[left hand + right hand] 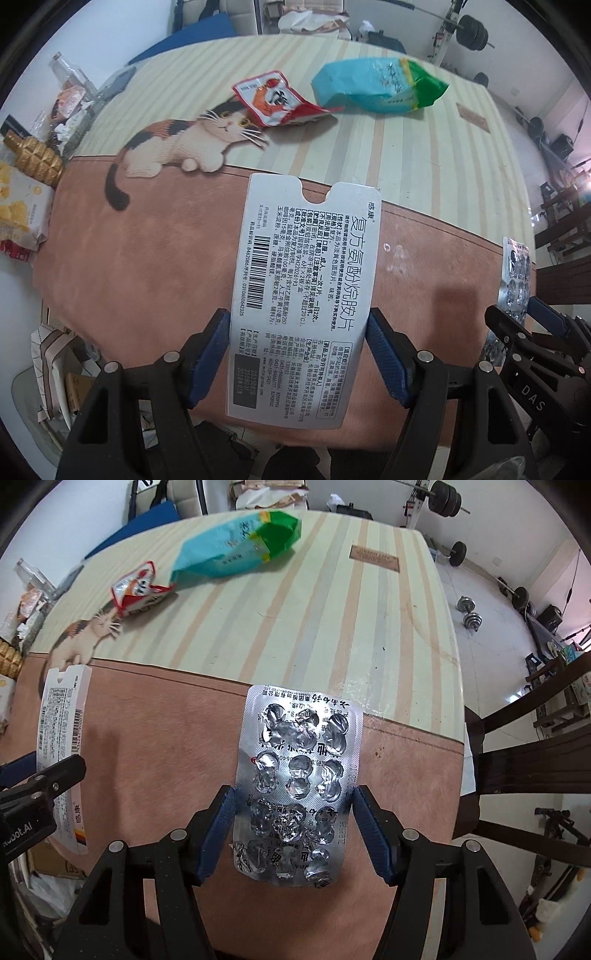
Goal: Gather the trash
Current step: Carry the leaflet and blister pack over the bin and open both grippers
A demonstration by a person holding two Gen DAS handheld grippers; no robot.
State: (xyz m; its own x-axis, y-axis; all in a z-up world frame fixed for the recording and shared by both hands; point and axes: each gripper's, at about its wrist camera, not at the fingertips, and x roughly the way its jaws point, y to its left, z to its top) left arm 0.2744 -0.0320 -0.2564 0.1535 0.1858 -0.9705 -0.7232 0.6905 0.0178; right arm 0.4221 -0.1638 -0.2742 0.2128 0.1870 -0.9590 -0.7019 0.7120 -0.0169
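Trash is being carried off the worktop (147,258): the left gripper (298,354) fingers are clamping a flattened medicine box (306,295), the right gripper (293,830) fingers an emptied blister sheet (299,775). Advised: keeping both grips firm, since two wrappers (280,98) are waiting behind.

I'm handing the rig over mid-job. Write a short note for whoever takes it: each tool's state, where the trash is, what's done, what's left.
Left tool: shut on the flattened medicine box, held above the mat.
Right tool: shut on the used blister pack, also held above the mat.
Still on the table: red snack wrapper by the printed cat's head, blue-green bag farther back.
Done: two pieces picked up.
Left: drop both in the trash (no bin clearly in view), then collect the wrapper and the bag. Clutter at the table's left edge may need checking too.
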